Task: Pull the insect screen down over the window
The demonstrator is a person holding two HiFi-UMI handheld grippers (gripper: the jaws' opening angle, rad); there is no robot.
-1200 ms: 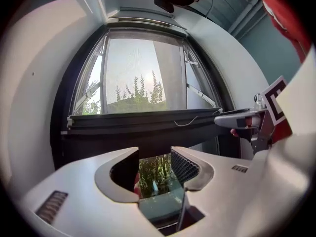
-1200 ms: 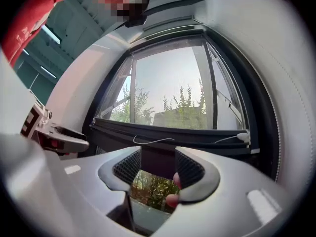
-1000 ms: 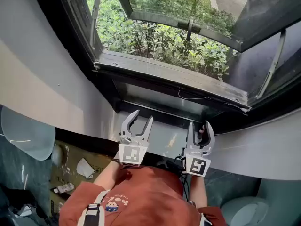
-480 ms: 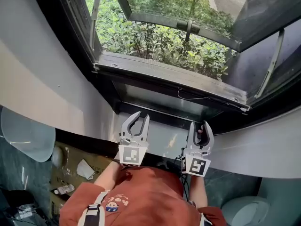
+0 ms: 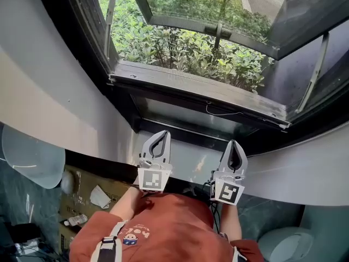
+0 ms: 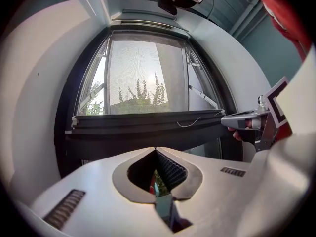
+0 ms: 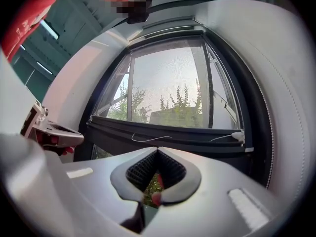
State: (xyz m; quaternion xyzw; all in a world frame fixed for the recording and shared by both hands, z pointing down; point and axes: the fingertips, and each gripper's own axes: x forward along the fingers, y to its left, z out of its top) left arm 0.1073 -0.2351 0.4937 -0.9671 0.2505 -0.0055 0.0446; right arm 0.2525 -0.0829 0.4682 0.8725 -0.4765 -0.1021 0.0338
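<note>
The insect screen [image 6: 140,73] covers the upper part of a dark-framed window [image 5: 82,42]. Its grey mesh is creased, and its dark bottom bar [image 6: 148,125] sits above the lower frame with a strip of opening left beneath it. A thin white cord [image 6: 190,123] loops along that bar.

Beyond the mesh, the window's sash [image 5: 180,22] stands swung outward over a bed of green shrubs [image 5: 180,48].

A person in a red top [image 5: 163,228] faces the window from inside, holding a tool in each hand. The left claw [image 5: 161,134] and the right claw [image 5: 234,144] sit side by side, well apart from each other. Both point toward the window, in front of the pale ledge [image 5: 191,162] under it.

Both claws have just been closing and now stand fully shut, tips together. Nothing is caught between the ribbed pads of either one.

In the two gripper views the bar runs across the picture above the joined tips, and neither claw touches the bar, the cord or the mesh. Each view also shows the other tool off to one side.

A marker cube [image 5: 153,179] at the base of the left claw faces the head camera. Down to the person's left, a cardboard box [image 5: 90,192] lies on the floor.
</note>
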